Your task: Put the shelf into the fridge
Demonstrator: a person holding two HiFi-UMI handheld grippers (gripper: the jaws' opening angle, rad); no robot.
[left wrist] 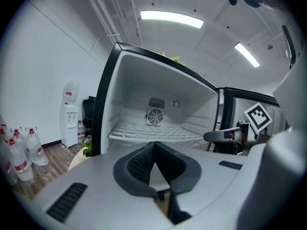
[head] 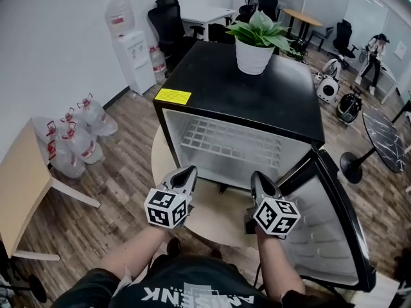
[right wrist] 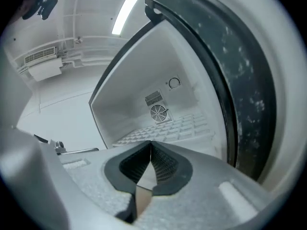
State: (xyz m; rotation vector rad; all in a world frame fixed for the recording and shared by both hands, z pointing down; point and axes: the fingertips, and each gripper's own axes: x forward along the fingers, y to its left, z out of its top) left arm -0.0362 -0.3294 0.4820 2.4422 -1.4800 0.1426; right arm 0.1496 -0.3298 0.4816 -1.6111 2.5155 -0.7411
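Head view: the fridge (head: 250, 88) stands open on a round table (head: 215, 223). The white wire shelf (head: 231, 143) lies flat inside it, ahead of both grippers and apart from them. Its long axis runs across, from one side wall to the other, and its front edge points toward the jaws. The left gripper (head: 190, 170) and the right gripper (head: 257, 176) are held side by side just before the open front, and both tips point into the cabinet. The open door (head: 334, 230) is at the right of the right gripper. A potted plant (head: 255, 40) stands on top of the fridge, far beyond the jaws.

In the left gripper view, the jaws of the left gripper (left wrist: 153, 143) are pressed together and nothing is between them. The shelf (left wrist: 153, 131) is straight ahead, just above the tips in the picture, and it lies level below a small round fan (left wrist: 154, 117) in the back wall. The right gripper's marker cube (left wrist: 258, 118) shows to the right of the jaws.

In the right gripper view, the jaws of the right gripper (right wrist: 150, 143) are also closed on nothing. The shelf (right wrist: 168, 128) is ahead of them, and the dark door edge (right wrist: 240, 95) rises at their right.
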